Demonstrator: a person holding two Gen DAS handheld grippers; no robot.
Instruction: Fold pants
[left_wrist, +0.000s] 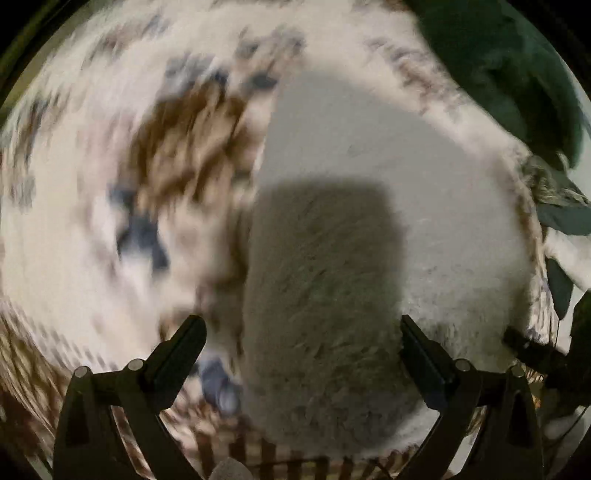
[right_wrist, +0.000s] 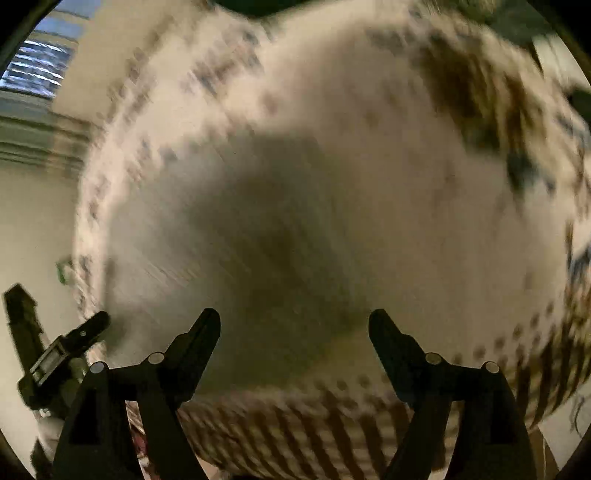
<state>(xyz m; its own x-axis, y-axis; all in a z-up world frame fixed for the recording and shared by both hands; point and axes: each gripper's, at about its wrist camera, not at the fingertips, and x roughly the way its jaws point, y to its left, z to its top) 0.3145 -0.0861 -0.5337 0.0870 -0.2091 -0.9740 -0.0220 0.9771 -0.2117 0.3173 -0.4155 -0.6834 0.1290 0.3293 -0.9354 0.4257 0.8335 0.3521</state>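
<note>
In the left wrist view the left gripper (left_wrist: 303, 325) points steeply down, its two black fingers (left_wrist: 184, 350) spread wide at the bottom of the frame; nothing is pinched between them, so it is released. Below and between the fingers lies a pale grey fleecy cloth, the pants (left_wrist: 369, 166), filling the centre and right of the frame. The gripper's square shadow (left_wrist: 325, 258) falls on the lower middle of this cloth. Left of the cloth's straight edge, a white rug (left_wrist: 74, 240) with brown and dark blue patches takes up the left half of the frame, badly smeared by blur. A brown striped border of the rug runs along the bottom edge. At the upper right there is a dark green shape (left_wrist: 509, 74); I cannot tell what it is.

In the right wrist view the right gripper (right_wrist: 294, 325) also points down with its fingers (right_wrist: 195, 347) well apart and nothing between them: released. A pale surface under a dark shadow fills the centre; blur hides whether this is the pants or the rug. Brown and dark marks sit at the upper right, brown stripes along the bottom. At the lower left the other gripper's black body shows. A window (right_wrist: 37, 66) is at the upper left.
</note>
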